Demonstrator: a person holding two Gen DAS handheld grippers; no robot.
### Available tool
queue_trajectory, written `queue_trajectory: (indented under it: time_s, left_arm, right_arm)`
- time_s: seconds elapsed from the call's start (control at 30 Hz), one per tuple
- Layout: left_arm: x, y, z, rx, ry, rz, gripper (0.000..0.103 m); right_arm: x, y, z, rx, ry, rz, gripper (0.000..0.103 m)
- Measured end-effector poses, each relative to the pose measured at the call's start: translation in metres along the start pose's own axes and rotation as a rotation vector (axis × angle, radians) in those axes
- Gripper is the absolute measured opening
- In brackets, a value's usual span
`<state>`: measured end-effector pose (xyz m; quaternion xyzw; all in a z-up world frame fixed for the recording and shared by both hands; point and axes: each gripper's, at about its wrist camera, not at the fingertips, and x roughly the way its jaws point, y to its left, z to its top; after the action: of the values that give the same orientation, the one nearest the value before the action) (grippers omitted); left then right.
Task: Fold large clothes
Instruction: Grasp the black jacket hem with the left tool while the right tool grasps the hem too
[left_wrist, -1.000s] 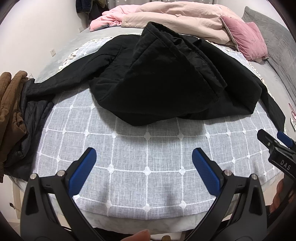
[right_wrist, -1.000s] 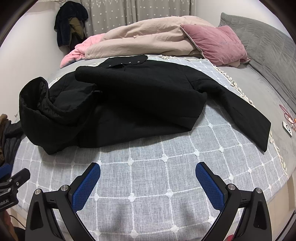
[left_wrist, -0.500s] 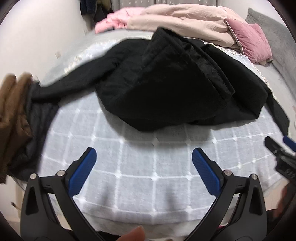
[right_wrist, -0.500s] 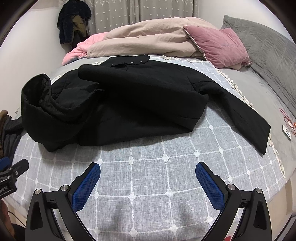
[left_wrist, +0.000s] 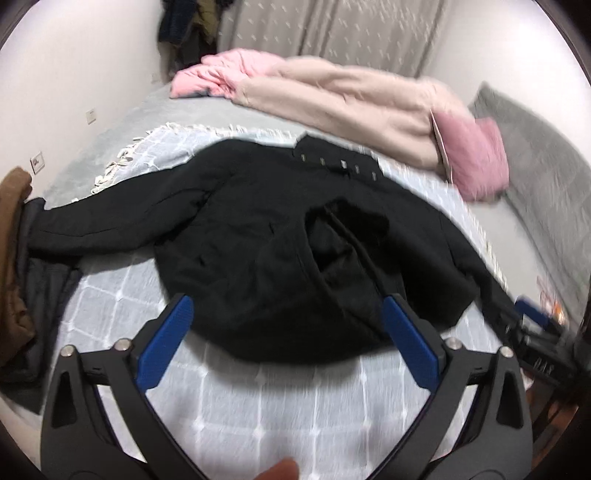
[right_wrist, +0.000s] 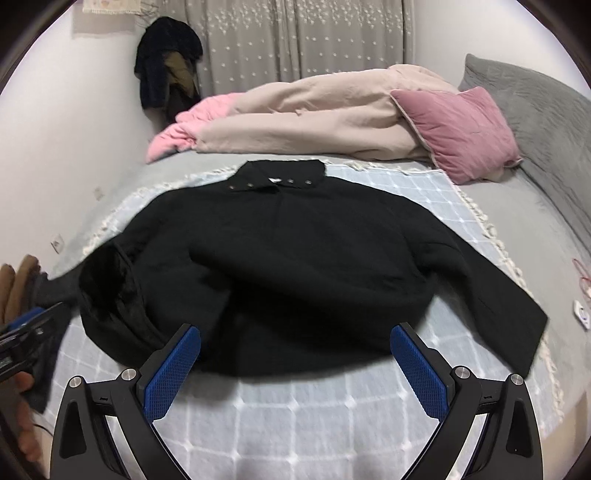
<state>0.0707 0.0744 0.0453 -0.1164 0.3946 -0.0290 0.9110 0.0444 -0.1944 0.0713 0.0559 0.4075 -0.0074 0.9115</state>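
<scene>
Black and bulky, the jacket (right_wrist: 303, 266) sprawls collar-away on the checked blanket (right_wrist: 303, 417) over the bed, one hem corner bunched back on the body and both sleeves flung wide. You hold the left gripper (left_wrist: 284, 347) and right gripper (right_wrist: 295, 369) spread and empty just short of its near hem, so folding looks barely begun. Next, you likely need to flatten that bunched corner (left_wrist: 343, 258), then pinch a sleeve.

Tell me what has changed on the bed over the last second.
Both open grippers, left gripper and right gripper, moved forward and now reach the near hem of the black jacket. Neither has gripped it. The jacket and the pink pillow stayed put.
</scene>
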Motion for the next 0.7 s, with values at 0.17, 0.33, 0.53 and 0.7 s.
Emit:
queue_trajectory:
  time_s: [0.17, 0.33, 0.53, 0.7]
  left_arm:
    - [0.026, 0.002, -0.008, -0.082, 0.003, -0.052, 0.093]
    - [0.047, -0.006, 0.001, -0.094, 0.000, -0.043, 0.091]
    - [0.074, -0.005, -0.001, -0.124, 0.029, 0.026, 0.050]
    - [0.064, 0.001, -0.002, -0.128, -0.009, 0.038, 0.012]
  right_arm:
    - [0.047, -0.005, -0.018, 0.075, 0.077, 0.078, 0.101]
    - [0.052, 0.017, 0.007, -0.040, -0.053, 0.000, 0.101]
    - [0.095, 0.037, 0.024, -0.154, -0.091, -0.026, 0.093]
    - [0.115, 0.037, 0.018, -0.232, -0.075, -0.022, 0.015]
